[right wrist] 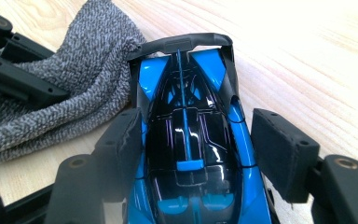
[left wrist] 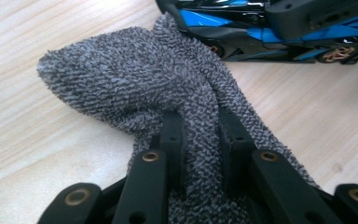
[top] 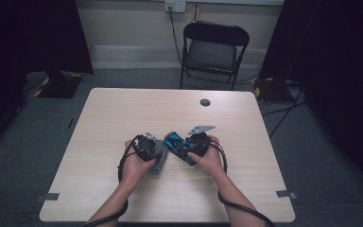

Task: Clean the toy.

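Left gripper [left wrist: 200,135]: mine, in my left hand; its jaws are closed tight on the cloth, a fold of it pinched between the pads.
Cloth [left wrist: 140,84]: grey, speckled dark and light, with a rough looped pile like towelling. It bunches into a thick fold where I pinch it and swells into a rounded lump ahead of my jaws, to the left. Past the lump a tip of it reaches the car's end.
Cloth, from above [top: 158,152]: a small grey wad under my left gripper [top: 145,145], lying on the table.
Right gripper [right wrist: 200,140]: mine, in my right hand; its jaws stand on either side of the car. The left pad lies against the car's flank; the right pad seems to stand a little off the body, so I cannot tell if the grip is firm.
Car [right wrist: 189,140]: a toy, glossy black on top with bright blue panels, a thin blue line down the middle and a black wing at the far end. It points away from me along my right jaws.
Car, side on [left wrist: 279,32]: low and long, blue and black, wheels with bronze hubs, lying just beyond the cloth.
Car, from above [top: 179,146]: between my two grippers, just ahead of my right gripper [top: 199,143].
Table [top: 123,109]: pale wood grain, under everything.
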`<action>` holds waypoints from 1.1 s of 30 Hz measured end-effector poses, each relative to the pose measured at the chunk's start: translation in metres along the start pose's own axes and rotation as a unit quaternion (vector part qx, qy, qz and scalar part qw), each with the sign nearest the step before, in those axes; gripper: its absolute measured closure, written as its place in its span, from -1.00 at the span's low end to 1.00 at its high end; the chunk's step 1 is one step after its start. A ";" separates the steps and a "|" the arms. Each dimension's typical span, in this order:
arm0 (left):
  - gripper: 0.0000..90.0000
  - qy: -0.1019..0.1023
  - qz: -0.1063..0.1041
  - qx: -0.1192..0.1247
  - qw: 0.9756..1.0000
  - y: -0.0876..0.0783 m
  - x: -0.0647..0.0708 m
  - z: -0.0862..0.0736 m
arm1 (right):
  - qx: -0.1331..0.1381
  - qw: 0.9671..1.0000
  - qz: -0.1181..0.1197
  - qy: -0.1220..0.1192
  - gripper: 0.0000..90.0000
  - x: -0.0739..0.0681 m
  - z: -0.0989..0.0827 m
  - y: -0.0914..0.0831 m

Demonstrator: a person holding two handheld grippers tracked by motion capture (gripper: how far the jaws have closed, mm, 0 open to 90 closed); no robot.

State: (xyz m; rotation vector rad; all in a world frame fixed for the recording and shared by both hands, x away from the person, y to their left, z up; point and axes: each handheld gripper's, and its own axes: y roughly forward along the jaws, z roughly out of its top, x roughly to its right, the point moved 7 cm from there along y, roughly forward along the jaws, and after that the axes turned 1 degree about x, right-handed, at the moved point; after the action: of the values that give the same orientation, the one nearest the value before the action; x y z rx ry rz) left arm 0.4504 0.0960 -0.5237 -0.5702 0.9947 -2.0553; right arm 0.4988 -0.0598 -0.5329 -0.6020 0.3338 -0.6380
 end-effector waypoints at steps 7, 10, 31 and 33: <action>0.66 0.003 -0.014 0.005 1.000 -0.002 0.008 -0.003 | -0.001 1.000 0.000 -0.001 -0.22 0.000 0.000 0.000; 0.66 0.005 -0.016 0.007 1.000 -0.003 0.012 -0.004 | -0.002 1.000 0.000 0.000 -0.22 0.000 0.000 0.000; 0.67 0.047 -0.063 0.001 0.997 -0.001 0.054 -0.005 | -0.002 1.000 0.000 0.000 -0.22 0.000 0.000 0.000; 0.67 0.045 -0.071 0.001 0.996 -0.001 0.058 -0.005 | -0.002 1.000 0.000 0.000 -0.22 0.000 0.000 0.000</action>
State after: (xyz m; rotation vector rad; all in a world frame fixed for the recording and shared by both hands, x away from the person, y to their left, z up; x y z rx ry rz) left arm 0.4110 0.0525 -0.5226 -0.5674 1.0297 -2.2242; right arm 0.4989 -0.0597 -0.5328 -0.6054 0.3357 -0.6384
